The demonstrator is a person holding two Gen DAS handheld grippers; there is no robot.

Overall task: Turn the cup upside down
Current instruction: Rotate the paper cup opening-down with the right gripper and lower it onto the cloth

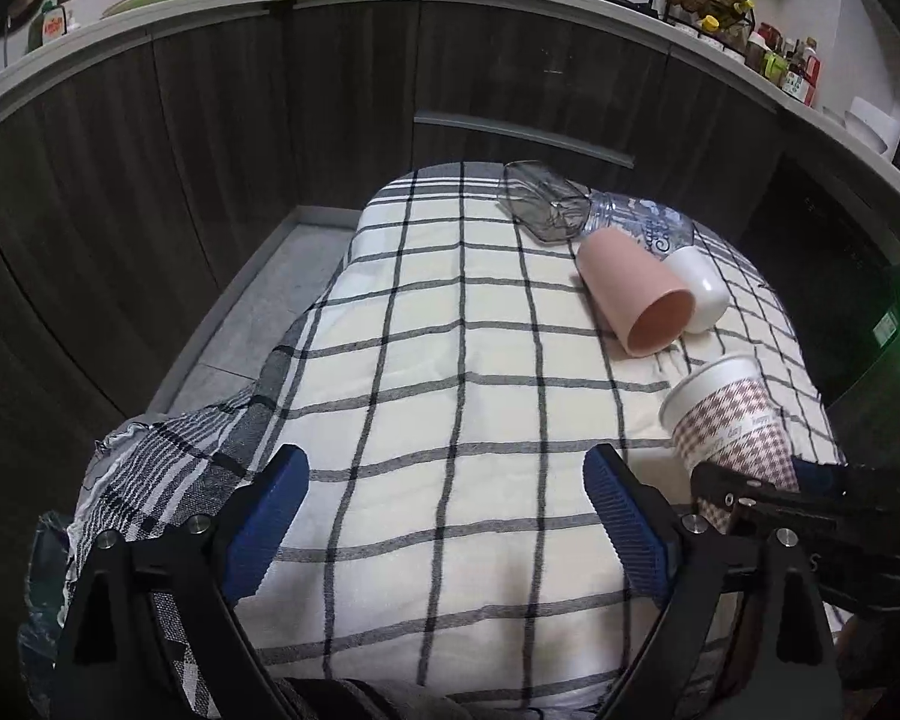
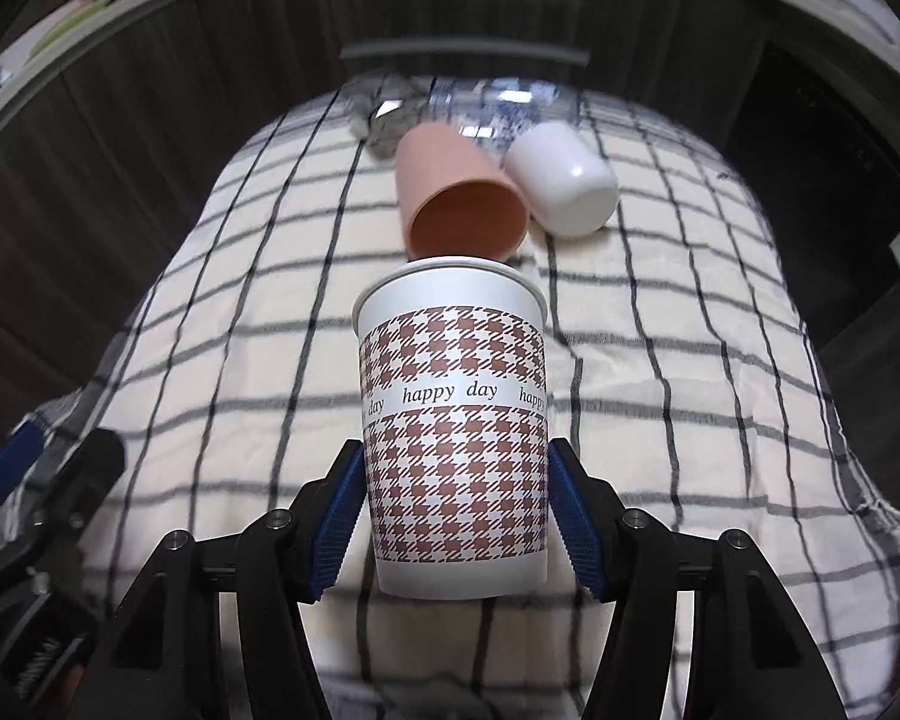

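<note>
Fingers (image 2: 561, 504) of the right gripper (image 2: 453, 510) clamp the brown houndstooth paper cup (image 2: 453, 420) low on its wall, lifted above the checked cloth desk (image 2: 690, 450); rotate wrist slowly, don't crush; left gripper (image 1: 444, 516) open, idle.

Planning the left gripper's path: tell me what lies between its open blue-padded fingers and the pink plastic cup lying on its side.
Only bare checked tablecloth, in the left wrist view, between left gripper and pink cup.
</note>
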